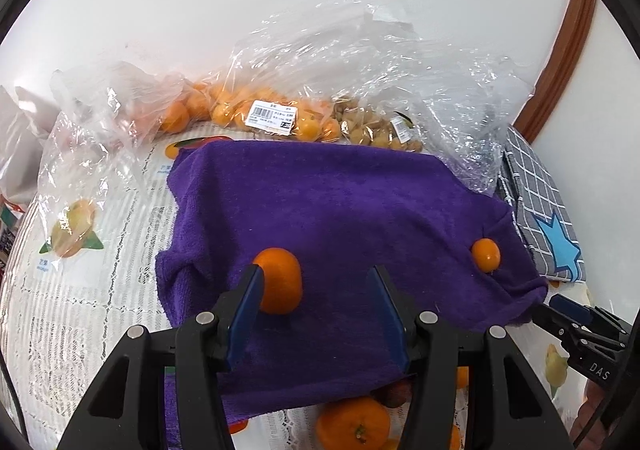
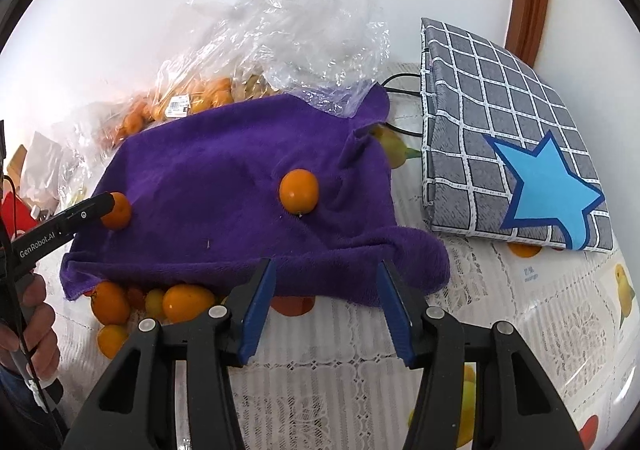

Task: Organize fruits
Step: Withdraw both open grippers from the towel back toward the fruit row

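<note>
Left gripper (image 1: 316, 314): jaws part open over the purple towel (image 1: 340, 218), gripping nothing; the larger orange (image 1: 280, 280) sits at the left finger's outer side, not between the pads.
Larger orange: on the towel's left half. To take it, shift left until it sits centred in the gap, then close gently; it looks round and likely to roll.
Small orange (image 2: 299, 191): on the towel's right half, well apart from the first.
Right gripper (image 2: 326, 310): jaws part open and empty, poised over the towel's near edge.
Edges: loose fruit (image 2: 186, 302) crowds the near-left hem; plastic bags (image 1: 360, 62) of fruit line the far side.
Open room: bare lace worktop (image 2: 340, 382) in front; the checked bag (image 2: 516, 138) closes off the right.
</note>
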